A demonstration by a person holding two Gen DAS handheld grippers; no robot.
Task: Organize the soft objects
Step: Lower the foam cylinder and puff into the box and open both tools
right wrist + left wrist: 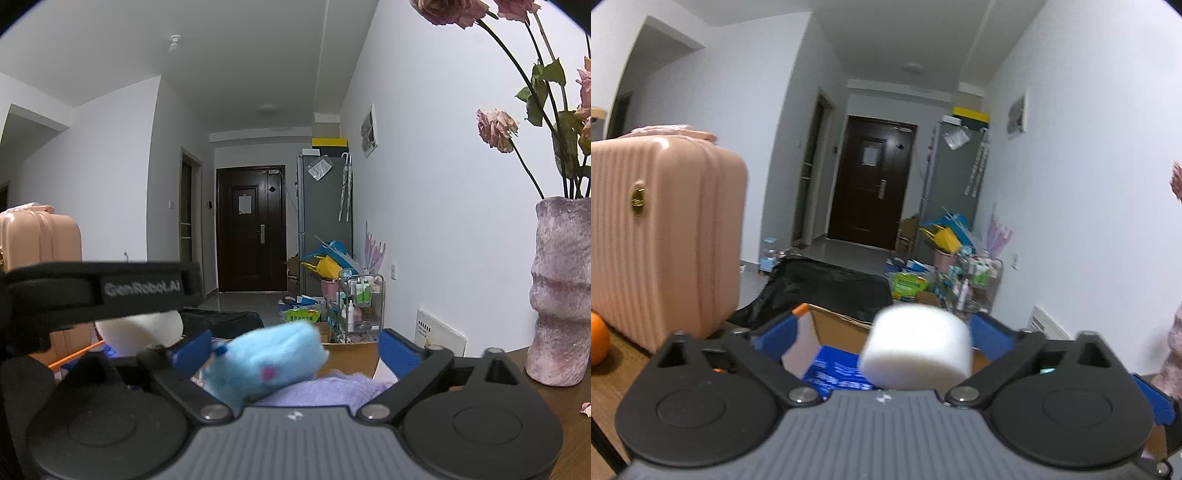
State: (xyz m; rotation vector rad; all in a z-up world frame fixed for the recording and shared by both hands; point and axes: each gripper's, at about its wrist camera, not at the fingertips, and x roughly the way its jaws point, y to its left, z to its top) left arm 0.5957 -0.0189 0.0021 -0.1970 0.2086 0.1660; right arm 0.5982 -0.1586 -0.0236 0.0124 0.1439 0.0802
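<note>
The white foam block (pixel 918 345) sits between my left gripper (pixel 886 328) fingers, which stand wide apart without touching it, above the cardboard box (pixel 842 328). My right gripper (pixel 295 349) is also spread wide; the blue plush toy (pixel 267 358) lies between its fingers on purple fluffy cloth (pixel 332 391).

White foam block (pixel 918 345) motion-blurred, blue plush (pixel 266 360) smeared (perhaps mid-air), orange (pixel 597 343) cut off.
</note>
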